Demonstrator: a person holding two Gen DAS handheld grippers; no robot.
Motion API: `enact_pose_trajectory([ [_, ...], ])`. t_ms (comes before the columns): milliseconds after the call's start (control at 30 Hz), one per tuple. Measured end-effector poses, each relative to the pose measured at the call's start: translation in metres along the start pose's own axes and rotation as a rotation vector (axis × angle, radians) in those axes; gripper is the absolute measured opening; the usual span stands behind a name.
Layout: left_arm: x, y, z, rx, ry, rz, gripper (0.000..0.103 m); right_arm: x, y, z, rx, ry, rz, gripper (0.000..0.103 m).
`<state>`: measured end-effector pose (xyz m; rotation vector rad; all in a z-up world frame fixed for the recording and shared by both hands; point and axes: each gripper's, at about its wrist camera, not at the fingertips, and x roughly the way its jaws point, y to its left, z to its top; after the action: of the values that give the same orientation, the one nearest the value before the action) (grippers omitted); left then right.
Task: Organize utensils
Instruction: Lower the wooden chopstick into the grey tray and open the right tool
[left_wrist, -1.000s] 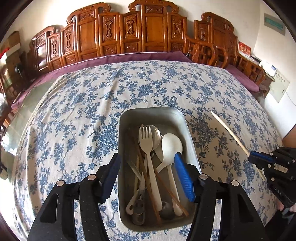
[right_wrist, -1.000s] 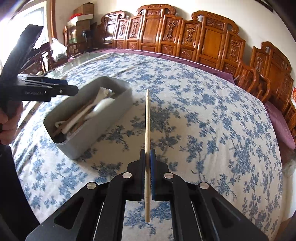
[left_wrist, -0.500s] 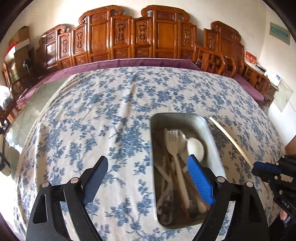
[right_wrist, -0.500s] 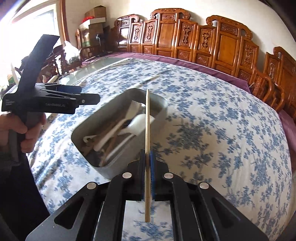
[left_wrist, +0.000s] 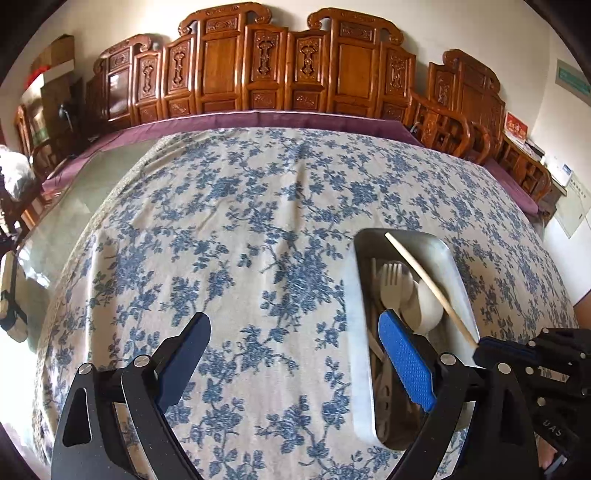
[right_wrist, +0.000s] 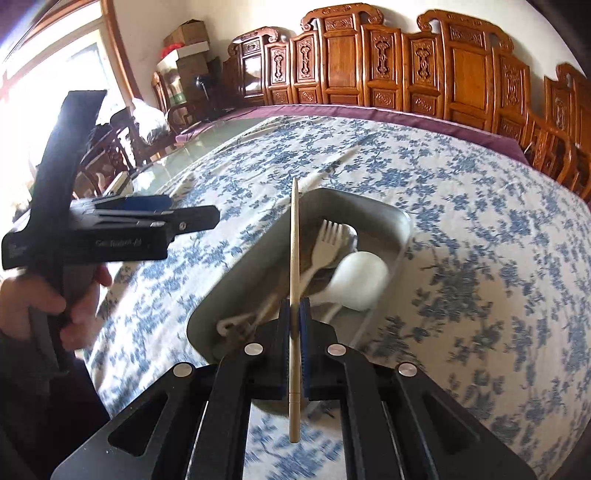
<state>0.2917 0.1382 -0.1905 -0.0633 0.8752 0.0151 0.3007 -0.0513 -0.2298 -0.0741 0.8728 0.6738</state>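
A grey metal tray sits on the blue-flowered tablecloth and holds a white fork, a white spoon, chopsticks and other utensils. My right gripper is shut on a light wooden chopstick, held above the tray and pointing along it. My left gripper is open and empty, above the cloth left of the tray; its right finger overlaps the tray's near end.
The flowered cloth covers a large table with a purple under-cloth at the far edge. Carved wooden chairs line the wall behind. A glass tabletop area and more chairs are at the left.
My right gripper has carried the chopstick left, from beside the tray to over it. My left gripper has shifted left, off the tray.
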Motion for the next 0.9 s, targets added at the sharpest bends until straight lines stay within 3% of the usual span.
enact_pose_trajectory([
  [367,-0.011,0.012,0.005,-0.044,-0.046,0.017,0.089,0.036,-0.009,0.001,0.149,-0.001,0.003,0.006],
  [567,-0.013,0.013,0.005,-0.050,-0.056,0.021,0.089,0.052,-0.008,-0.008,0.162,0.041,0.025,0.007],
  [633,-0.013,0.013,0.005,-0.052,-0.053,0.023,0.089,0.052,-0.005,-0.008,0.156,0.037,0.010,0.007],
  [900,-0.009,0.009,0.003,-0.038,-0.040,0.019,0.089,0.048,-0.009,-0.005,0.160,0.015,0.087,0.010],
])
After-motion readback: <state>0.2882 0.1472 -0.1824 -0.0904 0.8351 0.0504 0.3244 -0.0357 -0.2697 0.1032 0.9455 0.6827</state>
